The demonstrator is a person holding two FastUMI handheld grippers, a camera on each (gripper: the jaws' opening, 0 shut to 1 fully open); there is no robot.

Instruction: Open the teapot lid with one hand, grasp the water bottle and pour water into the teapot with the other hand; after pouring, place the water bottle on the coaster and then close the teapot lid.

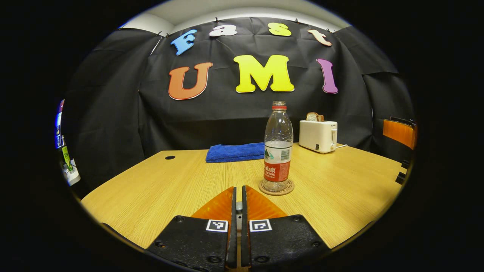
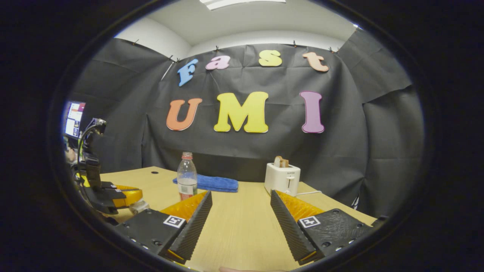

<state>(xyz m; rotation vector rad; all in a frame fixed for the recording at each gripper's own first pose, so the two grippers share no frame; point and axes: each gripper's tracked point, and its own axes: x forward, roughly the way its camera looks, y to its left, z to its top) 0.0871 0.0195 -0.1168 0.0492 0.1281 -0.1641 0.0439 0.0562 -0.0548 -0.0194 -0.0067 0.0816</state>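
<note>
Left gripper (image 1: 238,206) clenched on something small, maybe the lid; right gripper (image 2: 241,206) released; bottle (image 1: 278,151) on coaster (image 1: 276,190); lid closing likely remains.

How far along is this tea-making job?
Either starting or nearly finished: the water bottle stands uncapped on the coaster. The left gripper pinches a small grey thing, perhaps the lid's knob. The right gripper is open, empty. Closing the lid may remain.
</note>
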